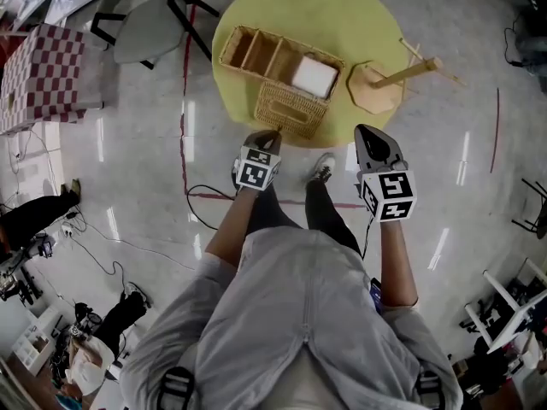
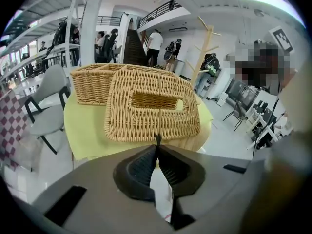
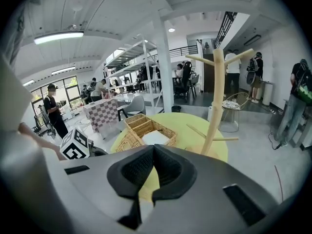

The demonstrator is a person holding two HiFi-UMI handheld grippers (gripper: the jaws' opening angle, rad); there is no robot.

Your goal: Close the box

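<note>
- Your left gripper (image 2: 157, 143) has its jaws pressed together with nothing between them. In its own view the joined tips sit right at the lower edge of the wicker lid (image 2: 151, 111). I cannot tell whether they touch it.
- In the head view that left gripper (image 1: 267, 135) points at the near edge of the lid (image 1: 292, 109), just beside it.
- Your right gripper (image 3: 153, 149) is also closed and empty, jaw against jaw. In the head view it (image 1: 369, 131) hangs over the floor, short of the table and off to the right of the lid.
- The lid is swung open. It leans off the near wall of the wicker box (image 1: 248, 54) and its slotted face is turned toward you.
- The box stands uncovered on the round yellow table (image 1: 359, 15), towards the edge closest to you, with its dividers showing. A flat white item (image 1: 314, 77) lies in the right-hand compartment.
- Just right of the box, a wooden stand (image 1: 402, 75) rises from a flat wooden base on the same table. It shows tall in the right gripper view (image 3: 214, 101).
- Farther out on the left, a grey chair (image 1: 141, 24) stands near the table, and a table with a checked cloth (image 1: 38, 71) stands well apart from it.
</note>
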